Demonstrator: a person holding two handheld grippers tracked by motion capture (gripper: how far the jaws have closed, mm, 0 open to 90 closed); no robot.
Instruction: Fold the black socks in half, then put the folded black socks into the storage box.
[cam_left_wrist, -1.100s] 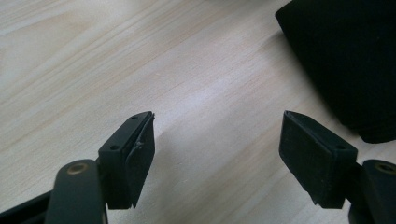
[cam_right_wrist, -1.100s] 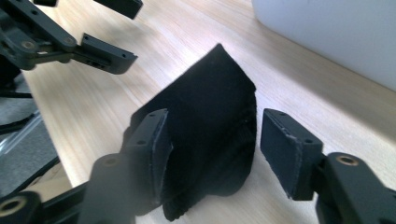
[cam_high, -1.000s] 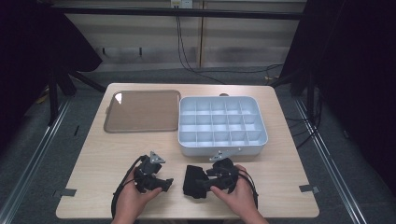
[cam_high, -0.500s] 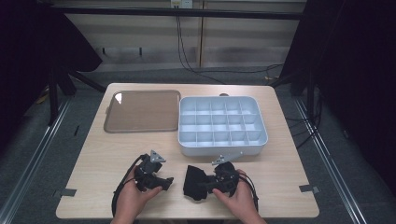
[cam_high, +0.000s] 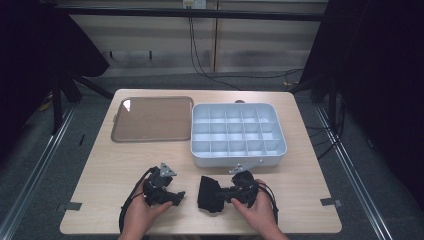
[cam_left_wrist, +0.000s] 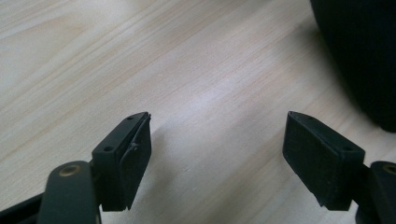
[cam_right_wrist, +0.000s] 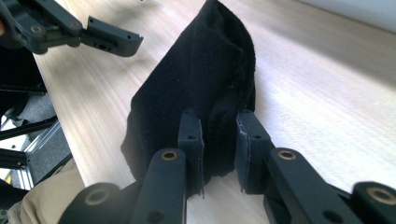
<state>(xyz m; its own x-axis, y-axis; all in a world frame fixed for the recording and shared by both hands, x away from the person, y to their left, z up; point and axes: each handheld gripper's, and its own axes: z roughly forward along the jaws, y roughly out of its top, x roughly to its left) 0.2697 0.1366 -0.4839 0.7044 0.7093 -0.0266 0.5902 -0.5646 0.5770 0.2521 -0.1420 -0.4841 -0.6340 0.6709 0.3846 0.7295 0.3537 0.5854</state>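
Two grippers sit low at the near edge of the pale wooden table (cam_high: 100, 165). The right gripper (cam_right_wrist: 219, 140) stays pinched on a fold of the black velvety cloth (cam_high: 207, 192), nearly unmoved over the last second, so the grasp looks settled. The left gripper (cam_left_wrist: 217, 149) waits beside it, jaws spread and empty.
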